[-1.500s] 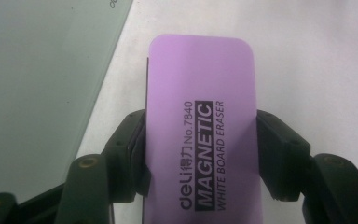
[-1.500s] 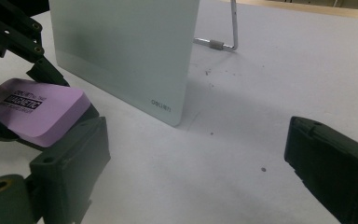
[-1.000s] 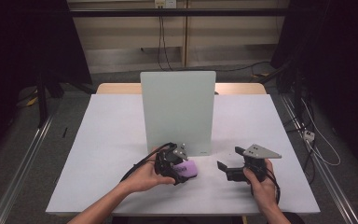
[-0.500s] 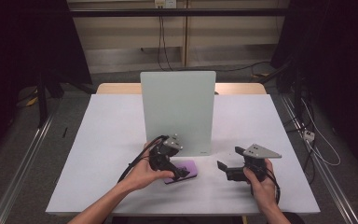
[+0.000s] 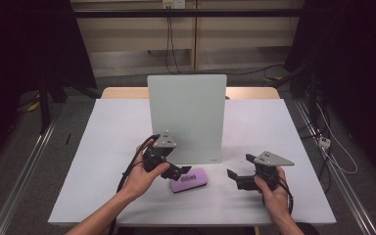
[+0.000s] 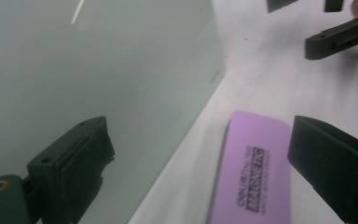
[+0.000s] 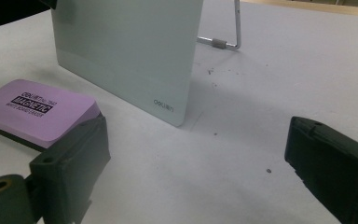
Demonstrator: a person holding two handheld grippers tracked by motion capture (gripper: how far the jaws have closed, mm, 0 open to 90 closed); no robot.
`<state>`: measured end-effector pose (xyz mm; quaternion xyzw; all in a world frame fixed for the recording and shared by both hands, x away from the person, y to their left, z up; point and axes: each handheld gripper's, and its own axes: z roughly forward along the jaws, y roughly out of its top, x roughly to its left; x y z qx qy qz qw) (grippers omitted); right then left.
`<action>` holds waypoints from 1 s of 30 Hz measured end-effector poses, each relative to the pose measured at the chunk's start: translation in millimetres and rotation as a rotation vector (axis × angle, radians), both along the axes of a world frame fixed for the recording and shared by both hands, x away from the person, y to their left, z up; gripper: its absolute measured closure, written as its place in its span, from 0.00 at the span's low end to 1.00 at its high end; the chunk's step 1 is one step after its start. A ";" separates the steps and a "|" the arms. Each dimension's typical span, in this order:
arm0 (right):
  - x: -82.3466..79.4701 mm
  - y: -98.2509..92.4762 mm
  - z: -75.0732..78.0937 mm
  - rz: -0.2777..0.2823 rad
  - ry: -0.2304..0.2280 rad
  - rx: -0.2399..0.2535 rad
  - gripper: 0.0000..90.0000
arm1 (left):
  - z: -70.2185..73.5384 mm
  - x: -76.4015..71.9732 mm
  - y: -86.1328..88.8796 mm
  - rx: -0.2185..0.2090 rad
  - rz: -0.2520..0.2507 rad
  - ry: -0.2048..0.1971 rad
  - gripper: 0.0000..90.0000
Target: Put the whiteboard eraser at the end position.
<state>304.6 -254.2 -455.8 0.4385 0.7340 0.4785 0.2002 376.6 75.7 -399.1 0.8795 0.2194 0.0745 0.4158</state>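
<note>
The right gripper (image 5: 236, 177) rests low on the table (image 5: 103, 161), jaws apart and holding nothing. The left gripper (image 5: 183, 171) tilts down, its jaws just opened wide; the purple eraser (image 5: 189, 179) lies flat, seemingly just below its fingertips. Beyond stands the whiteboard (image 5: 186, 112).

The purple eraser (image 6: 254, 172) is cut off by the bottom edge.
</note>
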 end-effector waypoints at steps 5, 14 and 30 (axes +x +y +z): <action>-1.0 -0.4 0.4 -0.001 -0.002 0.002 0.07 | 3.2 -1.4 13.1 -0.013 0.042 -0.032 0.07; -1.1 -0.3 0.3 -0.003 -0.001 0.002 0.07 | 10.3 -1.9 39.1 -0.068 0.102 -0.044 0.07; -2.0 -1.0 0.5 -0.005 -0.004 -0.003 0.07 | 8.4 -5.8 81.5 -0.075 0.243 -0.102 0.06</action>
